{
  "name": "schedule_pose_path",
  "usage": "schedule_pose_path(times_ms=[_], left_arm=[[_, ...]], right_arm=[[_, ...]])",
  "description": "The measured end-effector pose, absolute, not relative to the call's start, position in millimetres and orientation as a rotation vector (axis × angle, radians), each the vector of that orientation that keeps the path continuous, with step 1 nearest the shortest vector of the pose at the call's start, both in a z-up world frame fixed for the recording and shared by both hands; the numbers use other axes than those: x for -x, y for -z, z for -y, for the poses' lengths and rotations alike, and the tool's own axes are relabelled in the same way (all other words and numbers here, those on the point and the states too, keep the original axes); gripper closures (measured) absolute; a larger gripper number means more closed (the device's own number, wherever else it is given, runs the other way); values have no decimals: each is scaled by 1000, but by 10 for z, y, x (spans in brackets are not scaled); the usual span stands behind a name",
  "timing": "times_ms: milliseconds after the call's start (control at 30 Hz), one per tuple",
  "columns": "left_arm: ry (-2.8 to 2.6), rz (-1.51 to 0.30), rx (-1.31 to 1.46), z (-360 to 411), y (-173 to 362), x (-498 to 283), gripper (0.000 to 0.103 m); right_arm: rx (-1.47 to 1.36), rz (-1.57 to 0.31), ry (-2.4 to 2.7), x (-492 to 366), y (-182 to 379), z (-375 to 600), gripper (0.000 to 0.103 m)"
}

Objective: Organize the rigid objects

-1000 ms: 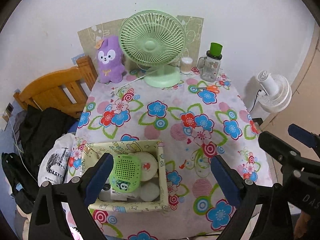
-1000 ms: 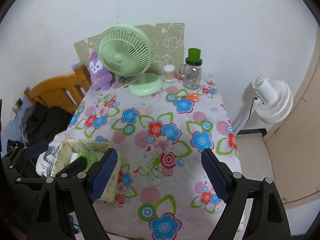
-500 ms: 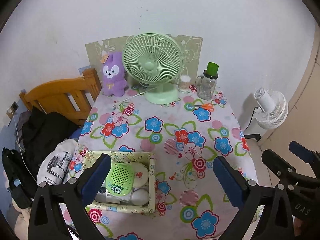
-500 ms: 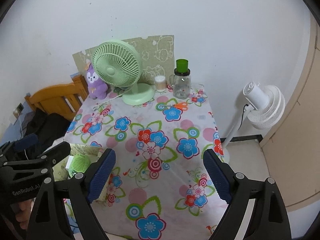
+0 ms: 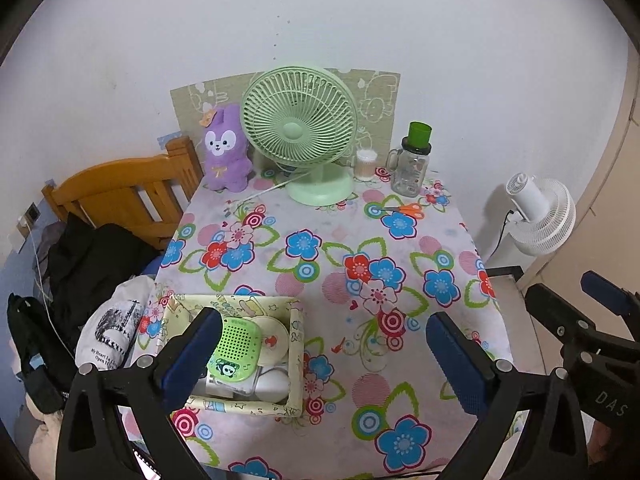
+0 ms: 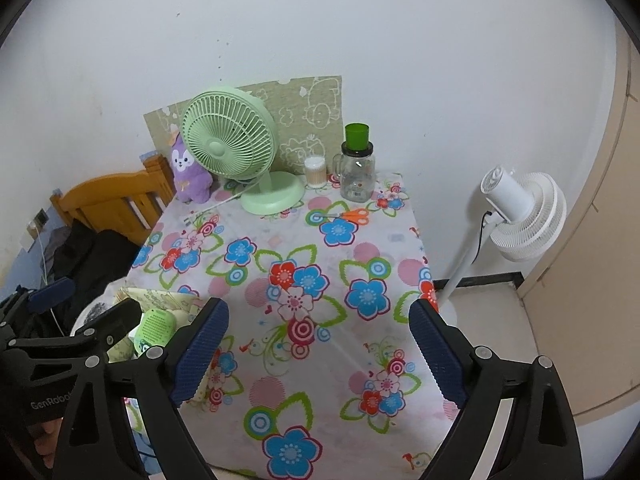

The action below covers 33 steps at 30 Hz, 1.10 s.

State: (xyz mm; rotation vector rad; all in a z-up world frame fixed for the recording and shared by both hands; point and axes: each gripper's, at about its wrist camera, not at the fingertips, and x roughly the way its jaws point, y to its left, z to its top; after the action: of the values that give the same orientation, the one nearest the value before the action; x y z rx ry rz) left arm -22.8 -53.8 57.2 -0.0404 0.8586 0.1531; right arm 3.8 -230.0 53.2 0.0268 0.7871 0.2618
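Left wrist view: left gripper [image 5: 320, 354] tilted down over the near edge of the flowered table [image 5: 320, 240], jaws spread wide, nothing between the pads. Box [image 5: 295, 364] just under the left finger [image 5: 188, 354], at the table's near left corner, filled with a green speaker [image 5: 234, 346] and pale round things.

Right wrist view: right gripper [image 6: 318, 354] angled down above the tablecloth, jaws opening, empty. Box [image 6: 160, 300] partly hidden behind the left gripper, at lower left.
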Motion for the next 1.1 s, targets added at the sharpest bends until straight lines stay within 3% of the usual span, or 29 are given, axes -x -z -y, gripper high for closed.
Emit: schedule_pose_path(times_ms=[1100], left_arm=[[-178,-888,44,463,-513,220,0]], right_arm=[[-21,-801,-254,-70,-474,2220,8]])
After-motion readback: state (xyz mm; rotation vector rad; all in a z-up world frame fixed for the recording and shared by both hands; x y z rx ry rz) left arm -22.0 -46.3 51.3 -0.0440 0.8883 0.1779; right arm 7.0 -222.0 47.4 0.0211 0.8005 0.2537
